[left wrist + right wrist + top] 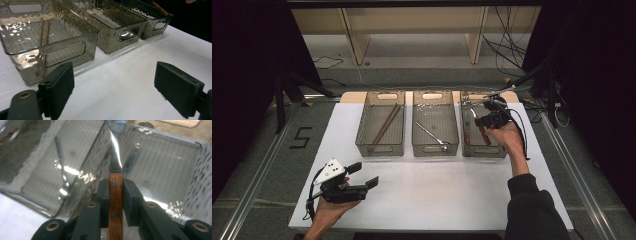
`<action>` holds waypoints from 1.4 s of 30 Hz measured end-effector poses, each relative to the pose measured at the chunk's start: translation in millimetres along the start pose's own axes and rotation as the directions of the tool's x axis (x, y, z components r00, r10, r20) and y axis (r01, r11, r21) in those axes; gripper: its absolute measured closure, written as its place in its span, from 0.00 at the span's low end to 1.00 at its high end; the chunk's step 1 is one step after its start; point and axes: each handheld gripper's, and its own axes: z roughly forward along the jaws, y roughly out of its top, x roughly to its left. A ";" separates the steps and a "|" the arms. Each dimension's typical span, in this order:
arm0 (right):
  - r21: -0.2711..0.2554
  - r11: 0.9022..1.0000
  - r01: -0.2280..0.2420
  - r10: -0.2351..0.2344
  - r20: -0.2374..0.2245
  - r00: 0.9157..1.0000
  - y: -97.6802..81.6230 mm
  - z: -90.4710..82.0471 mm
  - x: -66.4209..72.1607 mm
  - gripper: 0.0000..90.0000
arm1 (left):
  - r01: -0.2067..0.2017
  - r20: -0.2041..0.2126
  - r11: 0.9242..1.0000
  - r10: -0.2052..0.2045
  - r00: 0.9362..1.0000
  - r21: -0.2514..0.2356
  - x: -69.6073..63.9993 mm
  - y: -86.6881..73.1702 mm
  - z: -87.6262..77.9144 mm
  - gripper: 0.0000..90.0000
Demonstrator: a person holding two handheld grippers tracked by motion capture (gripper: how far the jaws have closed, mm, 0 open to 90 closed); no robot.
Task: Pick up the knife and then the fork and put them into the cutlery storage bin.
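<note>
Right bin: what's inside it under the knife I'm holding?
In the right bin, a brown-handled piece lies along the left wall. The right gripper, the knife and the hand cover much of the floor, so anything beneath them can't be made out.

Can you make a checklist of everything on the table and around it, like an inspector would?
Surface: white table, bare in front of the bins.
Job's things: knife with wooden handle, held over the right bin; another brown handle already lies in that bin.
Other bins: left bin holds chopsticks; middle bin holds a spoon.
Clutter: nothing seen.
Grippers: right gripper shut on the knife handle; left gripper open, low over the table.
Cables: one trails from each gripper; more lie on the floor behind.
Surroundings: wooden shelf at the back, dark curtains at the sides.
</note>
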 end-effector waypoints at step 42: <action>0.050 0.995 -0.089 0.087 0.037 0.996 0.0 35.9 -7.7 0.86 | 0.001 0.003 1.000 -0.001 1.000 0.000 0.4 0.1 -0.4 0.18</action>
